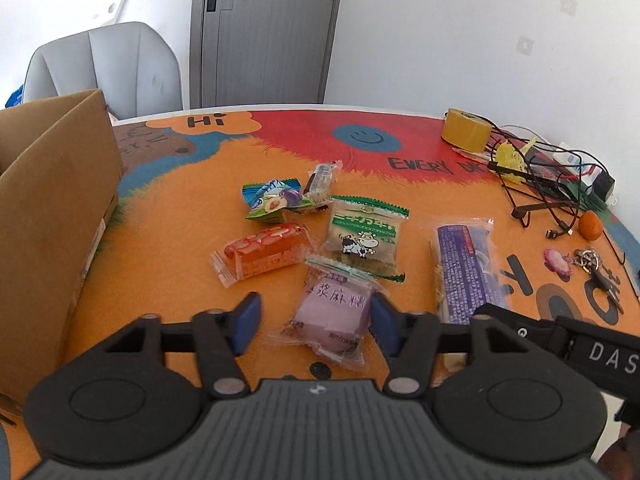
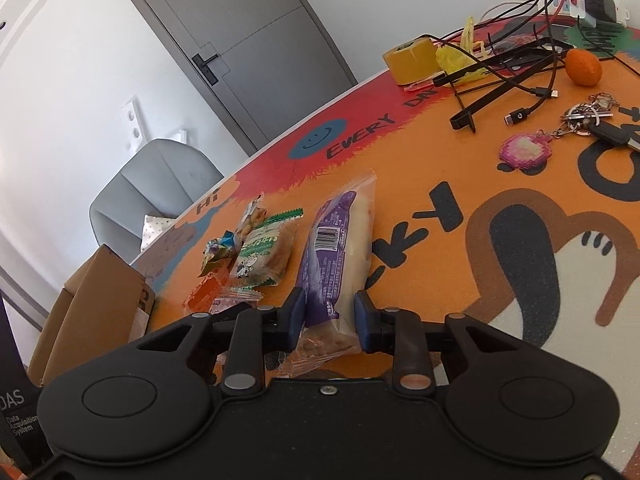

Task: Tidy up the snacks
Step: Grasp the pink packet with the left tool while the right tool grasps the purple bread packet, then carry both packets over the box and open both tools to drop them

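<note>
Meanwhile, the soft, light purple mochi packet (image 1: 334,314) is bracketed, seemingly ungripped, by the left gripper (image 1: 316,320); the long purple bread pack (image 2: 334,268) is clamped near its end by the right gripper (image 2: 328,316), and sag may be expected.

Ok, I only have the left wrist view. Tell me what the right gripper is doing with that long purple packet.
Observer: The right gripper has its fingers pressed against both sides of the long purple packet, at its near end.
Operator: Say what is printed on the side facing up.
Observer: A barcode sits about halfway along it.
Operator: Now check the chair seat.
Observer: A spotted cushion lies on the grey chair.
</note>
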Demonstrator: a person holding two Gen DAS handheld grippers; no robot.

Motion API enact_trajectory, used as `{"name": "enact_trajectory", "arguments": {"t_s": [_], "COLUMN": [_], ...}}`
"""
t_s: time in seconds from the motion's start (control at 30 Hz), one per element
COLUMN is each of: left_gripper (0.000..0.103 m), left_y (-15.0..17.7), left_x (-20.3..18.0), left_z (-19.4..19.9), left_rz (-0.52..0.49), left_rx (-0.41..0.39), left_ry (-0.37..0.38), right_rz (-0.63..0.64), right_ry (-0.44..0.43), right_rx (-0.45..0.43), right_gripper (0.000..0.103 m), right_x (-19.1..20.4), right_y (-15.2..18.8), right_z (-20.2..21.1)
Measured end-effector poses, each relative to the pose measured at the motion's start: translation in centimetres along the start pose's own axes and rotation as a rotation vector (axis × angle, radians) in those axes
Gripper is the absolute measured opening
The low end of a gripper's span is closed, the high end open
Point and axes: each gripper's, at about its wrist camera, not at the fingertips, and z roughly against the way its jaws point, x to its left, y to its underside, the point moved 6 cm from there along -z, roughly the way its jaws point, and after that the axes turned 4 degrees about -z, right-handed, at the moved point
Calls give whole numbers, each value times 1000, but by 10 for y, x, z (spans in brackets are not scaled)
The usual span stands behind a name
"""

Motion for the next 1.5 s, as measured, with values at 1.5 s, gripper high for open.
{"name": "enact_trajectory", "arguments": {"t_s": [1.5], "left_gripper": [31], "left_y": [-19], "left_x": [104], "left_z": [134], "left_rz": [176], "left_rx": [-220], "left_ry": [7], "right_rz": [147], "right_ry": [-113], "right_rx": [-133], "right_gripper": [26], "right_x": [108], "right_y": [13], "right_z": [38]}}
